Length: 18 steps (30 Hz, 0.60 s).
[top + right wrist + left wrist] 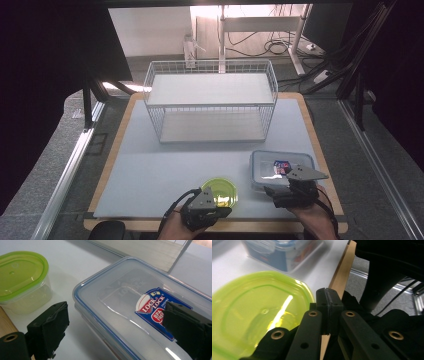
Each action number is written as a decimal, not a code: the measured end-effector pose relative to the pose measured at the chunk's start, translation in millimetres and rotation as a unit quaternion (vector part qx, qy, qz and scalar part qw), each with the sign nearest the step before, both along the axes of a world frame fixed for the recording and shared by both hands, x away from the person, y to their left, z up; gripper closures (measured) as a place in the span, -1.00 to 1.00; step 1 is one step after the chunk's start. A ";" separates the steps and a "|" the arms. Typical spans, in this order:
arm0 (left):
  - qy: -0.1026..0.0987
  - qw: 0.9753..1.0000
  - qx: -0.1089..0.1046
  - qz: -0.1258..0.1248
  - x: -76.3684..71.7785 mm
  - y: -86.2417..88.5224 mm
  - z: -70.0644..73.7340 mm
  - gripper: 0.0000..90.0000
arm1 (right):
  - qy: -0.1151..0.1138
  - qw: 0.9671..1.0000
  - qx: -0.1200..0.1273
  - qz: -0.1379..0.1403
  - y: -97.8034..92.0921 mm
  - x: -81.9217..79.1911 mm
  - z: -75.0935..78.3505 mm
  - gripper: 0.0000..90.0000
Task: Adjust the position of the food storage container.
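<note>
A small clear tub with a lime-green lid stands near the table's front edge. To its right lies a flat clear box with a blue-rimmed lid and a Lock & Lock label. My left gripper sits at the front edge just right of the green tub, its pads pressed together with nothing between them. My right gripper is open wide over the near end of the flat box, one pad left of it and the other above the label.
A white wire two-level rack stands at the back middle of the pale mat. The wooden table edge runs close beside my left gripper. Cables and desk legs lie on the floor beyond the table.
</note>
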State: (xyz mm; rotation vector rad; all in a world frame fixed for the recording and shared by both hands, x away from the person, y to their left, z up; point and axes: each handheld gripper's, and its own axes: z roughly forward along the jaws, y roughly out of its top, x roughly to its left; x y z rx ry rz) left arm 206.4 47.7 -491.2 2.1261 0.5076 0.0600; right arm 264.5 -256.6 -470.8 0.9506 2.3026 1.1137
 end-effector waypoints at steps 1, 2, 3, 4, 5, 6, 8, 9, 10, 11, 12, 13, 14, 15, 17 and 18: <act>0.000 1.000 0.000 0.000 0.0 0.0 0.0 1.00 | 0.000 1.000 0.002 0.000 0.3 0.0 -0.1 -0.85; 0.003 1.000 0.007 0.002 1.7 -4.1 -3.7 1.00 | 0.000 1.000 0.002 0.000 0.5 -0.1 -0.1 -0.85; 0.003 1.000 0.007 0.002 1.7 -4.1 -3.7 1.00 | -0.001 1.000 0.002 0.000 0.5 -0.3 0.0 -0.84; 0.007 1.000 0.005 0.006 2.8 -5.1 -5.5 1.00 | -0.002 1.000 0.002 -0.001 0.4 -0.5 0.3 -0.84; 0.011 1.000 0.004 0.007 4.3 -5.2 -6.7 1.00 | -0.002 1.000 0.002 -0.001 0.4 -0.5 0.3 -0.84; 0.010 1.000 0.009 0.009 5.7 -4.7 -7.3 1.00 | -0.002 1.000 0.001 -0.002 0.2 -0.6 0.6 -0.84; 0.013 1.000 0.010 0.014 8.1 -3.6 -8.5 1.00 | -0.004 1.000 0.000 -0.001 -0.9 -0.4 0.8 -0.84; 0.013 1.000 0.012 0.024 10.8 -1.1 -9.2 1.00 | -0.003 1.000 0.000 -0.002 -0.9 -0.3 0.5 -0.83; 0.013 1.000 0.012 0.024 10.8 -1.1 -9.2 1.00 | -0.003 1.000 0.000 -0.002 -0.9 -0.3 0.5 -0.83; 0.012 0.999 0.014 0.027 12.7 0.8 -9.4 1.00 | -0.003 1.000 -0.001 -0.002 -0.9 -0.3 0.3 -0.83; 0.012 0.999 0.014 0.033 14.7 2.9 -9.7 1.00 | -0.003 1.000 -0.002 -0.002 -0.8 -0.3 0.2 -0.83; 0.013 0.999 0.014 0.040 17.2 5.6 -10.0 1.00 | -0.004 1.000 -0.003 -0.002 -0.6 -0.1 -0.1 -0.83; 0.012 0.999 0.015 0.044 18.8 7.3 -10.3 1.00 | -0.004 1.000 -0.003 -0.002 -0.6 -0.1 -0.1 -0.83; 0.012 0.999 0.014 0.050 21.0 9.5 -10.7 1.00 | -0.004 1.000 -0.003 -0.002 -0.5 -0.1 -0.2 -0.83; 0.014 0.998 0.012 0.058 25.9 14.4 -11.5 1.00 | -0.004 1.000 -0.004 -0.002 -0.4 -0.1 -0.4 -0.83; 0.013 0.998 0.013 0.067 30.4 18.1 -11.6 1.00 | -0.002 1.000 -0.005 -0.002 -0.3 -0.1 -0.6 -0.82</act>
